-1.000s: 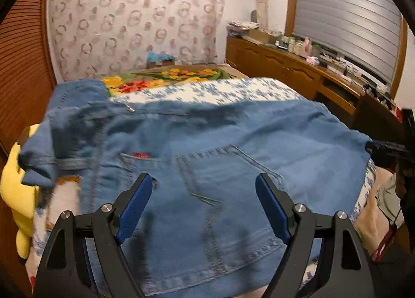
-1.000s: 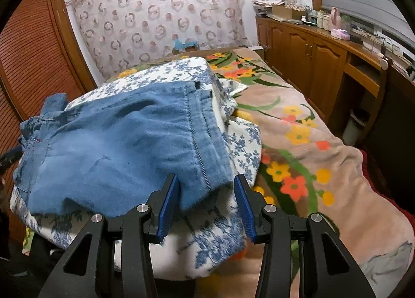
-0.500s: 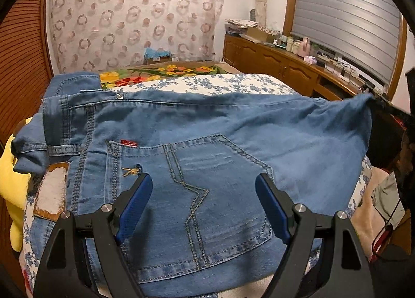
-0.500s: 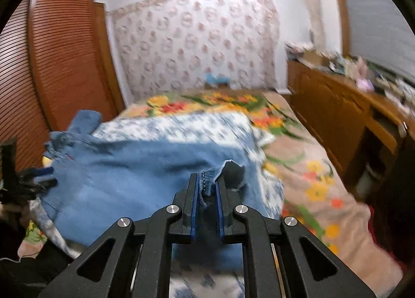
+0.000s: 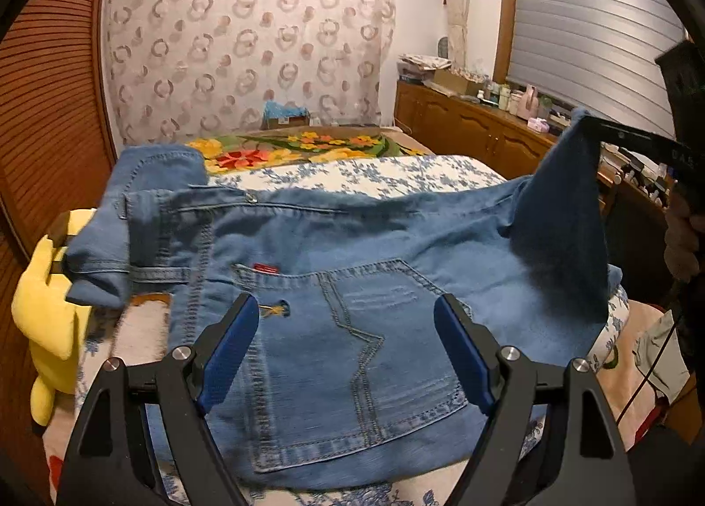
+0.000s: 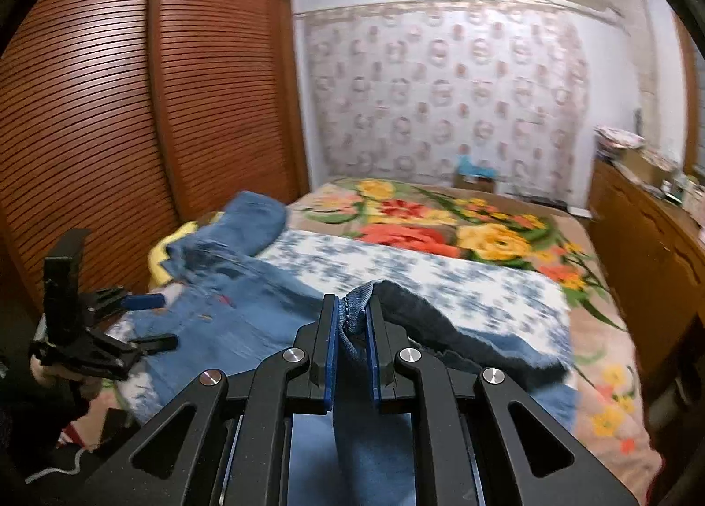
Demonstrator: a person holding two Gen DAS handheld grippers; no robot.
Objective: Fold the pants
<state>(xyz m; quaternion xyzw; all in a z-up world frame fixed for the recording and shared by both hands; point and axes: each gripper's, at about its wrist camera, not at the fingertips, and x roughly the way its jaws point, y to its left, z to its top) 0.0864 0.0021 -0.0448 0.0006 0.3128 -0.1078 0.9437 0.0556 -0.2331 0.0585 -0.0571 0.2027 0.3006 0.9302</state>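
Blue denim pants (image 5: 352, 268) lie across a floral quilt on the bed, back pocket up, waistband to the left. My left gripper (image 5: 348, 347) is open and empty, hovering just above the pocket area; it also shows in the right wrist view (image 6: 145, 321). My right gripper (image 6: 352, 330) is shut on the pants' far edge (image 6: 357, 308) and holds it lifted off the bed. In the left wrist view that lifted fold (image 5: 559, 215) stands up at the right, under the right gripper's fingers (image 5: 625, 140).
A yellow plush toy (image 5: 44, 312) lies at the bed's left edge by a slatted wooden wardrobe (image 6: 132, 109). A wooden cabinet (image 5: 484, 131) with clutter runs along the right wall. A flowered blanket (image 6: 462, 228) covers the far bed.
My right gripper closed on the pants' right edge and has raised it higher, swinging it leftward over the bed. The left gripper has stayed open over the pocket.
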